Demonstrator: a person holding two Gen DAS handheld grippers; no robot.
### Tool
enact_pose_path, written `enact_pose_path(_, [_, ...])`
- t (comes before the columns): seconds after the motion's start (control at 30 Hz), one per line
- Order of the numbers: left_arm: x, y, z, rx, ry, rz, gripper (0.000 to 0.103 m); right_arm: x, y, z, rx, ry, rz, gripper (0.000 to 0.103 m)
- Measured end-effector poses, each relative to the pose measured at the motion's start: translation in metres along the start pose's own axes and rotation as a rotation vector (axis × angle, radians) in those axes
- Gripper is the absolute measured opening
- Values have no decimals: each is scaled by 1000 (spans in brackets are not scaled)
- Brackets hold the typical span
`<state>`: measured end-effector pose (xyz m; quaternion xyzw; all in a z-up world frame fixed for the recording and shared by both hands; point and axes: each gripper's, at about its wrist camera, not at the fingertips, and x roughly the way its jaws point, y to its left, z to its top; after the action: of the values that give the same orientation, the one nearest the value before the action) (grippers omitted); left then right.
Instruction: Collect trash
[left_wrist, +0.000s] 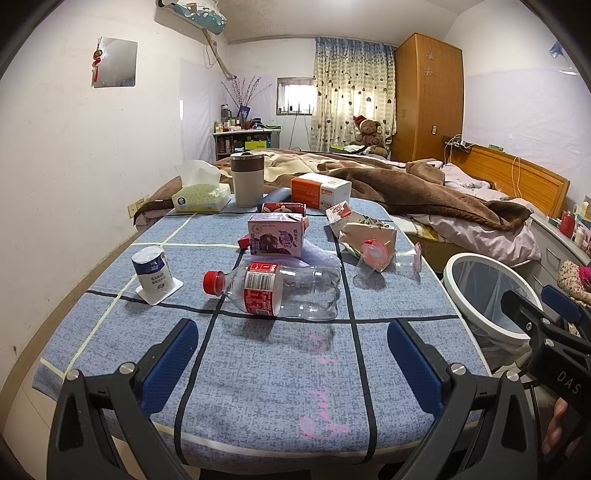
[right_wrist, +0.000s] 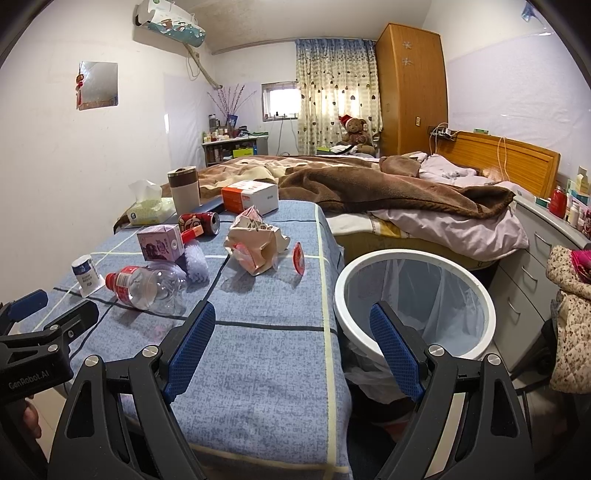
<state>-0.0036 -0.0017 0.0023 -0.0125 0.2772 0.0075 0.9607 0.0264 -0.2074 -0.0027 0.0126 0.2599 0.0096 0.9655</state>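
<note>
Barely begun: bottle (left_wrist: 280, 291), carton (left_wrist: 277, 240), cup (left_wrist: 151, 271) and wrappers (right_wrist: 255, 243) all lie on the table (left_wrist: 258, 369); bin (right_wrist: 417, 306) beside it looks empty; left gripper (left_wrist: 291, 365) and right gripper (right_wrist: 291, 347) both spread, holding nothing

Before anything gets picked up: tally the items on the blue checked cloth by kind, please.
Clear plastic bottle with red cap: 1
Red drink can: 1
Cartons and boxes: 3
White yoghurt cup: 1
Tissue pack: 1
Beige tumbler: 1
Total: 8

L gripper (left_wrist: 291, 354) & R gripper (right_wrist: 291, 339) both spread wide, nothing held.
</note>
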Motion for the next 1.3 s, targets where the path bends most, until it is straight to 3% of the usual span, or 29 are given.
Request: enact_pose_path(1.3, [2,12,4,-8,9,4,103,0,3,0,-11,-1,-1,87])
